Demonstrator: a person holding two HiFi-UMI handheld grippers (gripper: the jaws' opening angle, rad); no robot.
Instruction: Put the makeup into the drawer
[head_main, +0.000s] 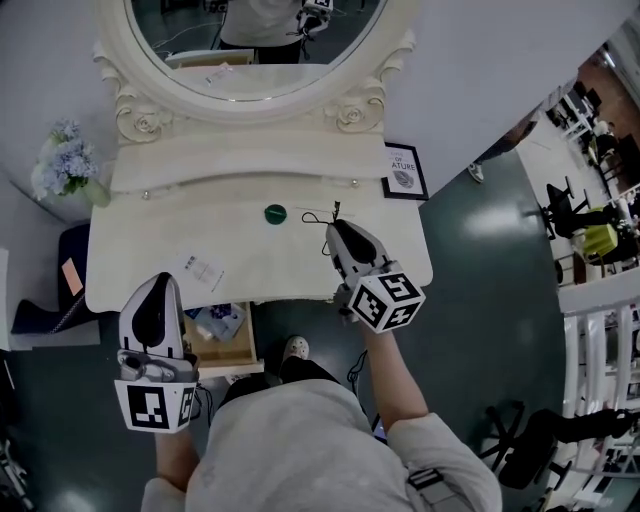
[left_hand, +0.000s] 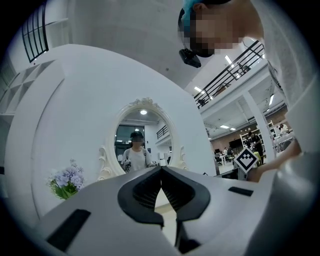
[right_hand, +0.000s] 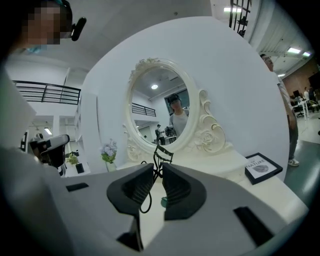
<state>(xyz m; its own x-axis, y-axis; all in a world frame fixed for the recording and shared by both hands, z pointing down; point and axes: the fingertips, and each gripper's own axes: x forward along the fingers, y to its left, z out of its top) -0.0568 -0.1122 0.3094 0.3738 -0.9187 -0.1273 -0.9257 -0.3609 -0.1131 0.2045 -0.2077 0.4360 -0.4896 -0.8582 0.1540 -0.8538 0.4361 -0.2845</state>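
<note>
**Eyelash curler in the tongs, drawer waiting open**

A cream dressing table (head_main: 140, 285) stands against a white wall on a dark floor, seen from steeply above.

Nearest the person, the drawer (head_main: 243, 345) under the tabletop's left end is pulled out, with a few pale packets already lying in it.

The left gripper (head_main: 160, 285) hovers just over the table's front edge beside that drawer. Its own view shows the jaws closed tip to tip with nothing between them.

The right gripper (head_main: 335, 226) reaches forward over the right half of the tabletop, well apart from the drawer. Its jaws are clamped narrow on a black eyelash curler (right_hand: 162, 154), gripped by the handle loops, with the curved head pointing toward the mirror.

By my reading, the pick-up is done. The carry leftward and back to the drawer, and the release, are left.

Two more items sit on the tabletop: a white sachet (head_main: 200, 268) near the left gripper and a small green jar (head_main: 275, 213) just left of the curler.

Farther back are a framed print (head_main: 404, 170), a vase of pale flowers (head_main: 65, 160) and the oval mirror (head_main: 255, 40).
</note>
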